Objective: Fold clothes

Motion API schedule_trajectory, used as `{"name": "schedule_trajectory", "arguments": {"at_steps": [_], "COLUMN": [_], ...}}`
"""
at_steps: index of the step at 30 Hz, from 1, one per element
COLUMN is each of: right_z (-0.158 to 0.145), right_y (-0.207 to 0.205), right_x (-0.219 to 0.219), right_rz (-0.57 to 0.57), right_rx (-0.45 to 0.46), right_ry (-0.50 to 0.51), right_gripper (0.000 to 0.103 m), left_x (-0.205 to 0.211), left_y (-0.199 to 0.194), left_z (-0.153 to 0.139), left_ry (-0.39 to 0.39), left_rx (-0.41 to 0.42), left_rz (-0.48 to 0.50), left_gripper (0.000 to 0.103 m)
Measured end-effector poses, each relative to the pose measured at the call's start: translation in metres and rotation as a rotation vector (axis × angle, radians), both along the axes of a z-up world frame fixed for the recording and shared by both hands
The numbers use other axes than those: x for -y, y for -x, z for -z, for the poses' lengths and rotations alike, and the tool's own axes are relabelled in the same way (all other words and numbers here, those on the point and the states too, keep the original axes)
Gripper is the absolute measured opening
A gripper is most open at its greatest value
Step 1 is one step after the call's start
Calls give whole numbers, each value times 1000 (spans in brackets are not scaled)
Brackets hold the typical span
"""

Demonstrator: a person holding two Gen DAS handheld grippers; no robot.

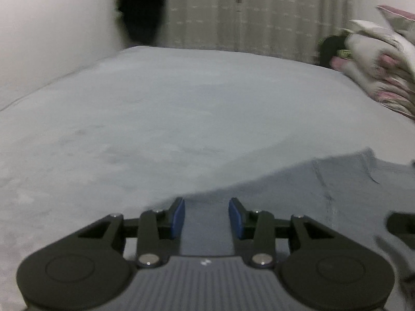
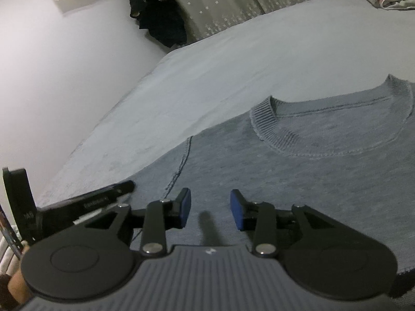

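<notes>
A grey knit sweater (image 2: 298,181) lies flat on the bed, its ribbed round collar (image 2: 275,127) towards the far side. My right gripper (image 2: 210,202) hovers low over the chest area, open, its blue pads apart with only a shadow on the fabric between them. In the left wrist view the sweater (image 1: 298,197) fills the lower right, a sleeve seam running down it. My left gripper (image 1: 206,207) stands open over the sweater's left edge, with the cloth lying under the gap, not pinched. One of the left gripper's fingers (image 2: 122,188) shows at the right view's left side.
The bed (image 1: 155,108) carries a pale grey sheet and runs along a white wall (image 2: 52,77) on the left. Folded floral bedding (image 1: 384,72) is piled at the far right. Dark clothes (image 2: 158,18) hang by a starred curtain (image 2: 220,5) behind the bed.
</notes>
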State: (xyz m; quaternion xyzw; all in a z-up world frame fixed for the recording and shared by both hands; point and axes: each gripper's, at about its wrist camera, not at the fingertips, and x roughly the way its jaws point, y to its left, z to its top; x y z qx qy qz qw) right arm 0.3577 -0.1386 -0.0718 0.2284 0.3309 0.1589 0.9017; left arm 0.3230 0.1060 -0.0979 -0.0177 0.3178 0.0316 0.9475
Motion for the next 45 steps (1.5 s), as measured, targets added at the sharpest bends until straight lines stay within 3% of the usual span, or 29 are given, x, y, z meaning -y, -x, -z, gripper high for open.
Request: {"name": "schedule_trajectory", "arguments": {"at_steps": [3,6,9,12,15,22,30,34,38,45], "right_z": [0,1,3,5,4,-17,-21,-12,-7,-5], "right_y": [-1,-2,-3,-4,-5,26,92,126,166,238], "right_x": [0,0,-3,-7,-11,5,26,33,38,46], "right_rz": [15,32,47,54,60,169,243,247,255,288], "right_rx": [3,10,15,25,35,6,-27,-64,-92,-114], "right_ry": [12,43,89,126,143,224,386,465,515,513], "right_gripper": [38,38,39,41,44,47,51,51,54,55], "left_x": [-2,9,15,18,16,16,63,82,89,76], "left_y": [4,11,15,23,28,67,126,158,191,250], "left_z": [-11,-17,-5,11,7,-26,-19,-4,7,1], "left_ry": [45,105,186,144,90,163,205,165,57,-1], "left_rx": [20,48,15,20,24,0,-34,-73,-73,-76], "left_rz": [-9,73,134,130,100,127,265,332,369,385], "left_gripper": [38,39,40,40,40,45,55,56,57,60]}}
